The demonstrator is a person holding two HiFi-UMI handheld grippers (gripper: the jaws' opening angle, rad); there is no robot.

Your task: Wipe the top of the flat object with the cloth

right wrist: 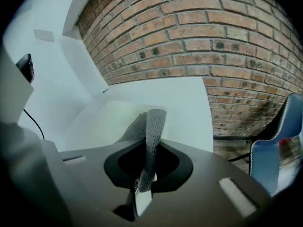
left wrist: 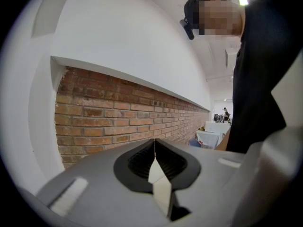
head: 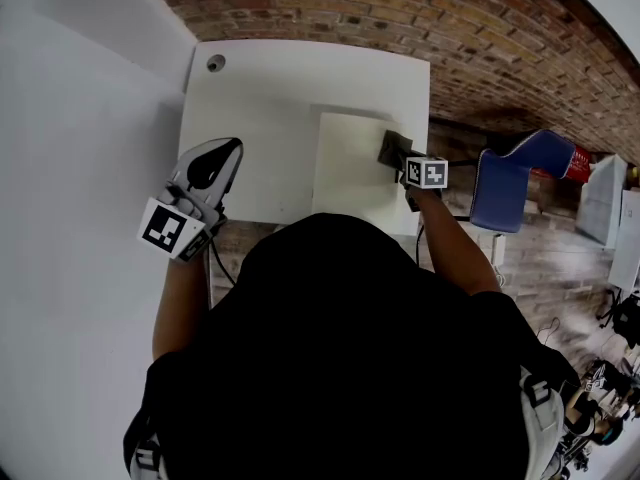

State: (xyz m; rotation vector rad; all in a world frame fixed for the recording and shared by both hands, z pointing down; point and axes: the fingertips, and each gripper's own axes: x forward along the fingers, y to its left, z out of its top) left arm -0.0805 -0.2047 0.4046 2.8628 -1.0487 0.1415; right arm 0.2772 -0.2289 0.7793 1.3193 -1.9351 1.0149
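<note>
Right gripper (right wrist: pixel 150 149) jaws tight on cloth (right wrist: pixel 154 124) atop flat object (head: pixel 350 173); left gripper (left wrist: pixel 155 150) jaws together.

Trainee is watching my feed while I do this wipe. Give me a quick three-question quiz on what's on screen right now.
1. True or false: the cloth is held by the left gripper.
2. Pick one. In the head view, where does the cloth meet the board? A) at its far right corner, B) at its centre, C) at its near left corner.
3. Fill the gap: the left gripper's jaws are ____, with nothing between them.

Key
1. False. The right gripper is shut on the cloth.
2. A.
3. Shut.
</note>
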